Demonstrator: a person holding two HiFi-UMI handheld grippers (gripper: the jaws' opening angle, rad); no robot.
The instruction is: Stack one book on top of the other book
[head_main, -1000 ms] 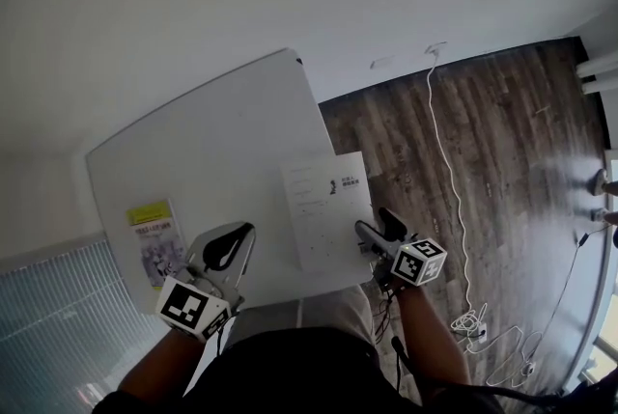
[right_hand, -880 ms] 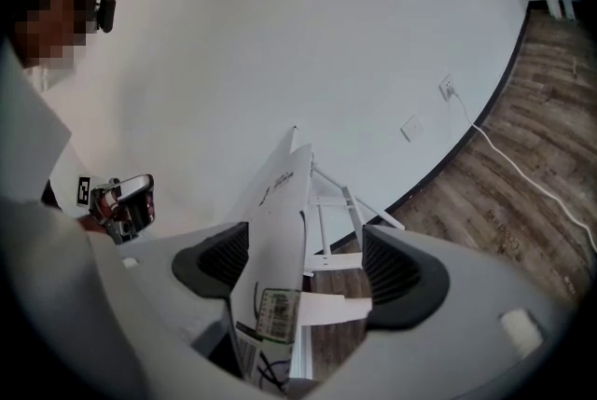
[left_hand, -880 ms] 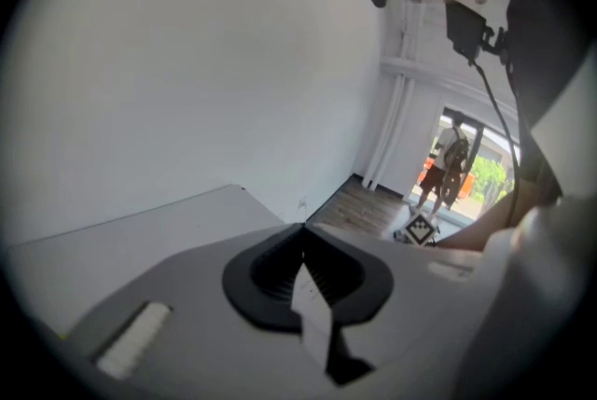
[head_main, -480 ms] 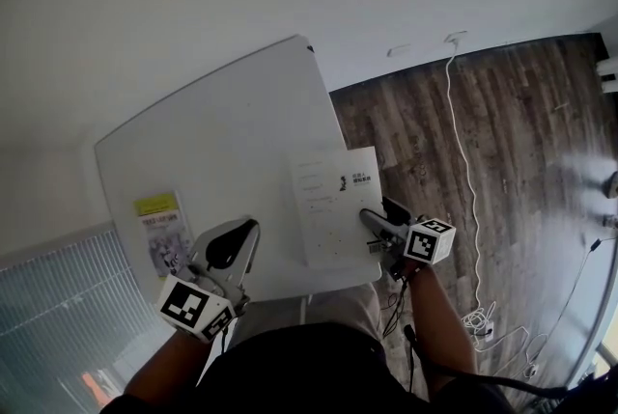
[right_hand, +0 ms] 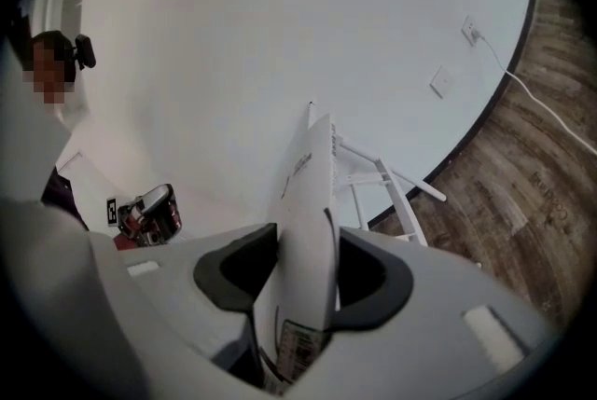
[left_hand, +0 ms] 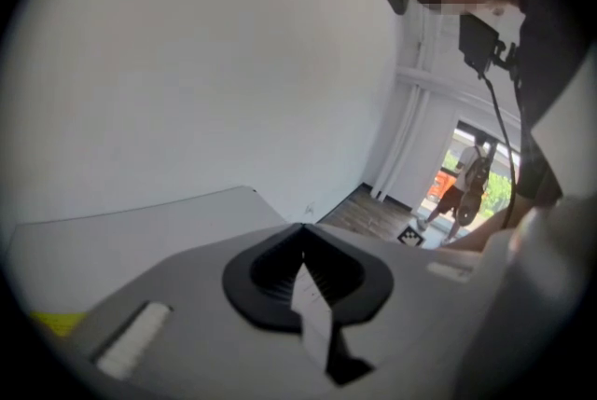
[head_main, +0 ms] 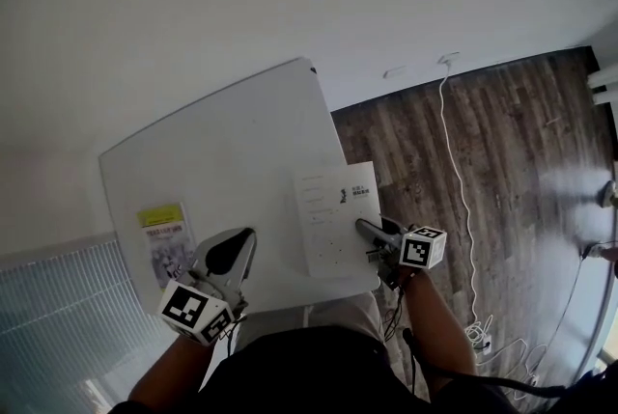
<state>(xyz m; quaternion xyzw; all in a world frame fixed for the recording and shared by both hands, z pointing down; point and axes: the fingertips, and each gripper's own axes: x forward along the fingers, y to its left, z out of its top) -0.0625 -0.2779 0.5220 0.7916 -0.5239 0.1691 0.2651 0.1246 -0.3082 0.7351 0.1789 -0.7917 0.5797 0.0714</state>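
A white book [head_main: 336, 219] lies at the right edge of the white table [head_main: 232, 142]. My right gripper [head_main: 365, 231] reaches in from the right, and its jaws are closing on the book's near right edge. In the right gripper view the white book [right_hand: 308, 202] stands edge-on between the dark pads of the right gripper [right_hand: 306, 272], which press on both its faces. A yellow-covered book [head_main: 165, 240] lies flat at the table's left side. The left gripper [head_main: 232, 248] hovers to the right of it near the front edge. It is shut and empty, as the left gripper view also shows [left_hand: 303, 272].
A white cable [head_main: 454, 142] runs across the dark wood floor to the right of the table. White table legs [right_hand: 392, 184] show beyond the held book. A person [left_hand: 462, 179] stands in a distant doorway. The white wall rises behind the table.
My right gripper has slid left over the white book's right edge and its jaws have narrowed onto it. The left gripper has stayed in place.
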